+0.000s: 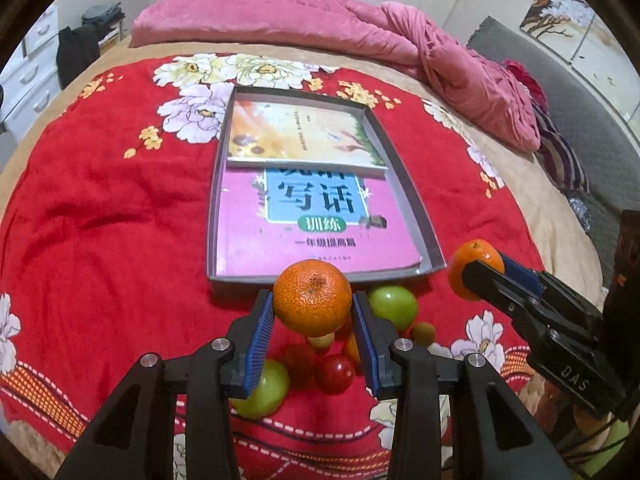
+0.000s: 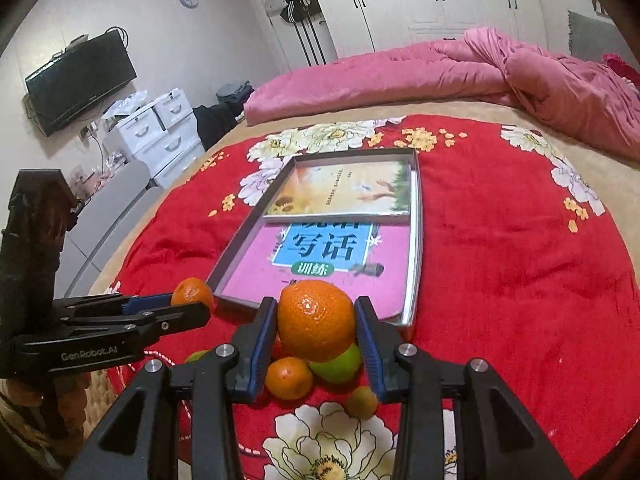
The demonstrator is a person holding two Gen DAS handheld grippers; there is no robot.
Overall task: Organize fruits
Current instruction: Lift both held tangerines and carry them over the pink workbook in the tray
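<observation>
In the left wrist view my left gripper (image 1: pixel 313 300) is shut on an orange mandarin (image 1: pixel 312 304), held above the fruit pile. Off to the right, my right gripper (image 1: pixel 484 267) is shut on a second mandarin (image 1: pixel 460 276). The right wrist view shows that right gripper (image 2: pixel 316 310) clamping its mandarin (image 2: pixel 316 324) between blue pads, with the left gripper (image 2: pixel 192 305) and its mandarin (image 2: pixel 191 290) at the left. Below lie green apples (image 1: pixel 394 306) (image 1: pixel 266 392), a red tomato (image 1: pixel 334 374), another mandarin (image 2: pixel 289 378) and small yellow-green fruits (image 2: pixel 362 402).
A grey shallow tray (image 1: pixel 418 216) (image 2: pixel 418 240) holding two books lies just beyond the fruit on the red flowered blanket (image 1: pixel 100 220). A rolled pink quilt (image 1: pixel 280 20) lies at the far side of the bed. White drawers (image 2: pixel 156 136) and a television (image 2: pixel 80 80) stand left.
</observation>
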